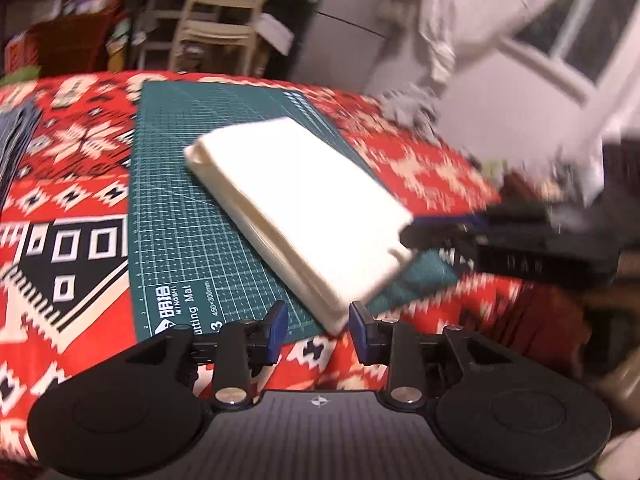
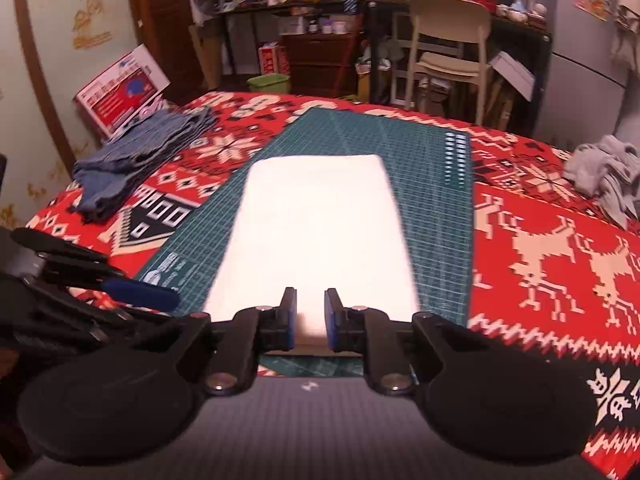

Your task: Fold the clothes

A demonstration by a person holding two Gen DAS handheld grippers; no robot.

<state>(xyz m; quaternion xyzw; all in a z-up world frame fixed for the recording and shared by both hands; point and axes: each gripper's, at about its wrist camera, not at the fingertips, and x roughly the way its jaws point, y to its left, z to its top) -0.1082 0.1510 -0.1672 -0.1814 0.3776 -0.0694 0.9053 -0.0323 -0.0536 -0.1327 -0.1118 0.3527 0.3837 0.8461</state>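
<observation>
A white folded cloth lies lengthwise on a green cutting mat. My left gripper stands open at the cloth's near corner. That corner reaches into the gap, but the pads do not press on it. In the right wrist view the same white cloth runs away from me over the mat. My right gripper is shut on the middle of its near edge. The right gripper shows blurred at the cloth's right end in the left wrist view. The left gripper shows at the lower left of the right wrist view.
A red patterned cover spreads over the whole surface. A stack of folded blue denim sits at the left. A heap of grey clothes lies at the right edge. A pale chair and cluttered shelves stand beyond the far edge.
</observation>
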